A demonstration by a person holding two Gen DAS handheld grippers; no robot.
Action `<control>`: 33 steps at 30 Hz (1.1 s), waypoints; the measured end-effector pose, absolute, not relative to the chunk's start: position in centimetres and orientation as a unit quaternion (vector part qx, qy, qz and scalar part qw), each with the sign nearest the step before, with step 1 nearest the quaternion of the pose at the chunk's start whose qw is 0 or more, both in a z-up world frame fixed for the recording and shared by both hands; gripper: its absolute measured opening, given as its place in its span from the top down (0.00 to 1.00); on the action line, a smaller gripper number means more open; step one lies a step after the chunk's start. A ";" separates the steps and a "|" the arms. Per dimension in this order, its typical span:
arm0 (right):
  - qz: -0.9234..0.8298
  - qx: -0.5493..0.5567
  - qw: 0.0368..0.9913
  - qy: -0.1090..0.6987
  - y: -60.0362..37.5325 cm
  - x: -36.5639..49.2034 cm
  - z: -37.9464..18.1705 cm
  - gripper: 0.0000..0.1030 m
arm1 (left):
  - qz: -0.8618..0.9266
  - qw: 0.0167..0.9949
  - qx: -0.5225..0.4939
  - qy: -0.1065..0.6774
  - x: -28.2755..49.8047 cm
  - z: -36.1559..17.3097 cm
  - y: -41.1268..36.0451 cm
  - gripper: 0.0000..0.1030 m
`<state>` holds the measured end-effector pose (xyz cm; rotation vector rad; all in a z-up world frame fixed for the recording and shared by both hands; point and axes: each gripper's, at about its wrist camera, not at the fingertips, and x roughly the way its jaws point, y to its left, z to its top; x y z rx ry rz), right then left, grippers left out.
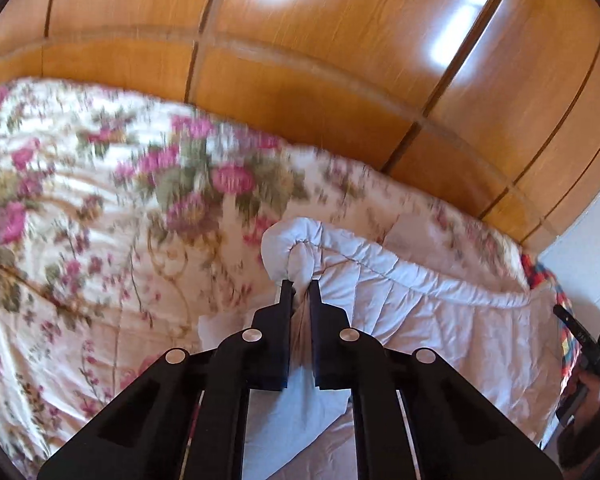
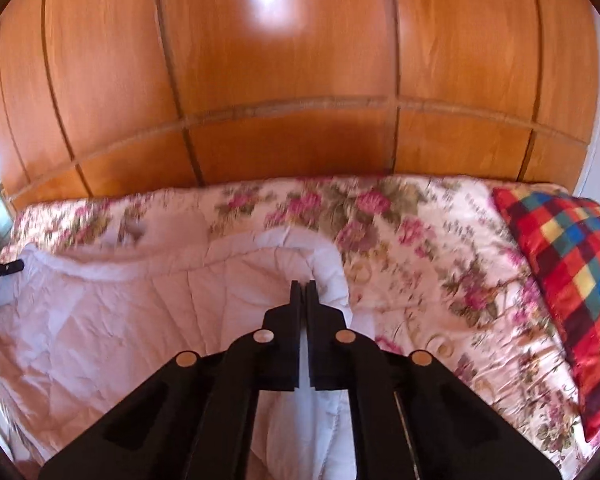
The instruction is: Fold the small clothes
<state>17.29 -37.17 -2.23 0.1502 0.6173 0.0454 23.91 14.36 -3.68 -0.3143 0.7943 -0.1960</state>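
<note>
Holding a white quilted padded garment off a bed with a pink-and-green floral cream bedspread, both tools engaged on its far edge. Left tool: fingers almost together, a narrow gap packed with a bunched roll of the white fabric, more cloth hanging down between the finger bases. Right tool: fingers pressed nearly flat together, tips buried in the rolled hem at the garment's right end; a thin white strip visible between the finger bases, so judged gripping cloth. Garment stretched left to right between the two grips, near portion sagging toward the bedspread, far hem curved like a rope. Red, yellow, blue and green checked cushion lying at far right on the bed, apart from the garment. Glossy orange-brown wooden panelled wardrobe behind the bed. Background smeared in both views, consistent with motion.

Step judged: early, edge lifted for spreading or a first fold.

Risks:
- Left grip on a thick twisted wad, not a flat hem; possible slip under sideways tension, dropping that corner.
- Uneven pull between grips; skewed fold line, hem staying rolled.
- Padded fabric springy; fold likely to reopen unless pressed flat.
- Sagging near portion catching on bedspread wrinkles, dragging them along.
</note>
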 end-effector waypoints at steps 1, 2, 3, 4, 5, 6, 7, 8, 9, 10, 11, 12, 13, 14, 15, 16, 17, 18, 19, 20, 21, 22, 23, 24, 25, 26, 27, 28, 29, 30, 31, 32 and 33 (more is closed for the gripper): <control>0.017 0.080 0.951 0.298 -37.5 17.5 -1.9 1.00 | -0.089 0.911 -0.153 0.372 23.8 -3.1 14.3 0.94; 0.013 0.086 0.950 0.301 -37.9 17.9 -1.9 1.00 | -0.084 0.917 -0.155 0.359 23.8 -2.5 14.2 0.94; 0.012 0.093 0.949 0.302 -38.0 18.3 -1.9 1.00 | -0.080 0.920 -0.155 0.351 23.9 -2.2 14.0 0.94; 0.014 0.100 0.947 0.305 -38.0 18.6 -2.1 1.00 | -0.071 0.923 -0.153 0.346 24.1 -2.1 13.8 0.94; 0.026 0.112 0.943 0.313 -37.9 19.0 -2.4 1.00 | -0.063 0.924 -0.152 0.345 24.4 -2.2 13.7 0.94; 0.053 0.125 0.939 0.317 -37.7 19.2 -2.7 1.00 | -0.059 0.924 -0.153 0.345 24.6 -2.3 13.5 0.94; 0.067 0.125 0.939 0.315 -37.3 19.1 -2.7 0.99 | -0.057 0.924 -0.152 0.347 24.8 -2.6 13.4 0.94; 0.065 0.115 0.940 0.314 -37.0 18.9 -2.6 0.96 | -0.054 0.924 -0.149 0.348 24.9 -2.9 13.2 0.94; 0.061 0.102 0.941 0.317 -36.7 19.0 -2.6 0.83 | -0.052 0.925 -0.147 0.347 24.8 -3.3 13.2 0.94; 0.061 0.098 0.940 0.320 -36.6 19.0 -2.7 0.43 | -0.052 0.925 -0.148 0.345 24.8 -3.6 13.3 0.94; 0.062 0.101 0.941 0.318 -36.7 19.1 -2.8 0.31 | -0.050 0.925 -0.151 0.344 24.7 -3.9 13.4 0.94; 0.061 0.098 0.940 0.320 -36.6 19.2 -3.0 0.31 | -0.048 0.924 -0.156 0.345 24.6 -4.4 13.6 0.94; 0.055 0.085 0.936 0.336 -36.5 19.7 -3.3 0.34 | -0.047 0.923 -0.159 0.348 24.6 -4.7 13.7 0.94; 0.050 0.075 0.932 0.352 -36.2 20.1 -3.9 0.36 | -0.045 0.921 -0.161 0.351 24.5 -5.1 13.7 0.94; 0.046 0.069 0.925 0.370 -36.0 20.7 -4.5 0.40 | -0.043 0.921 -0.161 0.351 24.4 -5.4 13.7 0.94; 0.042 0.069 0.919 0.386 -35.9 21.1 -5.3 0.56 | -0.042 0.922 -0.158 0.352 24.4 -5.6 13.6 0.94; 0.044 0.071 0.913 0.399 -35.7 21.5 -5.9 0.70 | -0.040 0.922 -0.153 0.353 24.4 -5.8 13.5 0.94; 0.041 0.063 0.913 0.400 -35.3 21.7 -6.1 0.85 | -0.038 0.923 -0.151 0.352 24.3 -5.9 13.4 0.94; 0.035 0.053 0.916 0.397 -35.1 21.7 -6.1 0.90 | -0.036 0.924 -0.149 0.350 24.3 -5.9 13.3 0.94; 0.026 0.042 0.920 0.388 -34.7 21.8 -5.7 0.91 | -0.033 0.926 -0.147 0.346 24.3 -5.7 13.3 0.94; 0.017 0.042 0.926 0.375 -34.6 21.8 -5.2 0.92 | -0.027 0.929 -0.145 0.339 24.3 -5.4 13.2 0.94; 0.012 0.049 0.928 0.369 -34.7 21.9 -5.0 0.92 | -0.021 0.931 -0.144 0.334 24.3 -5.1 13.1 0.94; 0.004 0.060 0.931 0.360 -34.9 22.1 -4.8 0.92 | -0.014 0.935 -0.140 0.326 24.4 -4.8 12.9 0.94; 0.000 0.064 0.932 0.357 -35.0 22.3 -4.8 0.92 | -0.007 0.937 -0.135 0.323 24.5 -4.6 12.7 0.94; -0.008 0.060 0.932 0.357 -35.0 22.7 -5.0 0.92 | 0.000 0.939 -0.127 0.321 24.7 -4.5 12.4 0.94; -0.012 0.055 0.931 0.360 -35.0 23.0 -5.4 0.92 | 0.009 0.940 -0.112 0.321 25.0 -4.8 11.8 0.94; -0.013 0.054 0.930 0.363 -35.1 23.4 -6.0 0.92 | 0.015 0.941 -0.100 0.324 25.3 -5.2 11.4 0.94; -0.015 0.052 0.929 0.366 -35.0 23.8 -6.6 0.90 | 0.024 0.939 -0.085 0.332 25.7 -5.9 10.9 0.94; -0.024 0.041 0.928 0.369 -34.9 24.1 -7.4 0.88 | 0.030 0.938 -0.079 0.337 26.0 -6.5 10.8 0.94; -0.032 0.030 0.928 0.371 -34.8 24.2 -8.1 0.85 | 0.035 0.936 -0.074 0.343 26.3 -7.3 10.7 0.94; -0.040 0.017 0.928 0.369 -34.7 24.3 -9.0 0.83 | 0.039 0.934 -0.070 0.348 26.5 -8.0 10.6 0.94; -0.047 0.014 0.930 0.365 -34.7 24.4 -9.6 0.82 | 0.045 0.933 -0.068 0.351 26.8 -9.0 10.6 0.94; -0.050 0.019 0.930 0.363 -34.9 24.4 -10.1 0.80 | 0.047 0.931 -0.071 0.354 26.9 -9.5 10.7 0.94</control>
